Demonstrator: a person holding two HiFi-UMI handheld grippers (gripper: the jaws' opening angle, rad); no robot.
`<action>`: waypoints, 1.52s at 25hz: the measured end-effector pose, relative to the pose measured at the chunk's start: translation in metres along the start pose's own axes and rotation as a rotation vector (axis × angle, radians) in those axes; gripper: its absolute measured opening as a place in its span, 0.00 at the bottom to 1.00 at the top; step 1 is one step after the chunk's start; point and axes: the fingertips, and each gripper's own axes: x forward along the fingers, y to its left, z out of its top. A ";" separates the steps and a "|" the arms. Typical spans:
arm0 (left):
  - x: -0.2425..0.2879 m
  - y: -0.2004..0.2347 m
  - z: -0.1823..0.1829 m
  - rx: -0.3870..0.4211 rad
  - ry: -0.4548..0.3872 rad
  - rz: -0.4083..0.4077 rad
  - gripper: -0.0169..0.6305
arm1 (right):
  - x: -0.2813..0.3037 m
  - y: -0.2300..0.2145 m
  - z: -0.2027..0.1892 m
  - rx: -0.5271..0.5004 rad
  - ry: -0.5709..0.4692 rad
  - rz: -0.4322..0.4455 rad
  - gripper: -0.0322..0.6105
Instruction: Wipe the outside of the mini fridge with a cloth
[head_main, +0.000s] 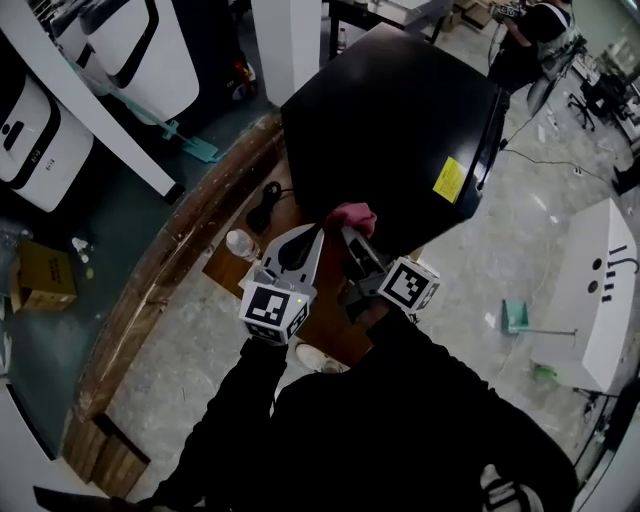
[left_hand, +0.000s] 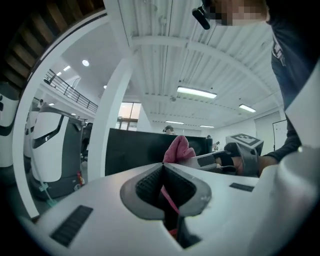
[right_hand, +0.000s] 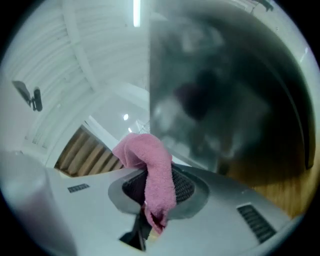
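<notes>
Wiping looks barely begun: the right hand-held gripper (right_hand: 152, 186) clenches the pink cloth (right_hand: 149, 152) near the mini fridge (head_main: 400, 120), and the closed left hand-held gripper (left_hand: 164, 171) seemingly pinches its edge.

Head view: from above my shoulders, steeply down onto the mini fridge (head_main: 400, 130); left gripper view: along my left gripper's (left_hand: 163, 167) jaws, tilted up toward the ceiling (left_hand: 195, 65), fridge farther off; right gripper view: along my right gripper's (right_hand: 149, 176) jaws, close against the fridge's side. All three views share the pink cloth (head_main: 352, 217) and the fridge.
</notes>
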 end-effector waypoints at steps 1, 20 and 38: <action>0.004 -0.008 0.012 0.014 -0.018 -0.018 0.04 | -0.005 0.007 0.011 0.000 -0.023 0.006 0.17; 0.078 -0.080 0.025 0.074 -0.002 -0.210 0.04 | -0.067 -0.046 0.095 0.277 -0.176 -0.033 0.17; 0.108 -0.041 -0.169 -0.059 0.299 -0.155 0.04 | -0.058 -0.205 -0.003 0.442 -0.041 -0.242 0.17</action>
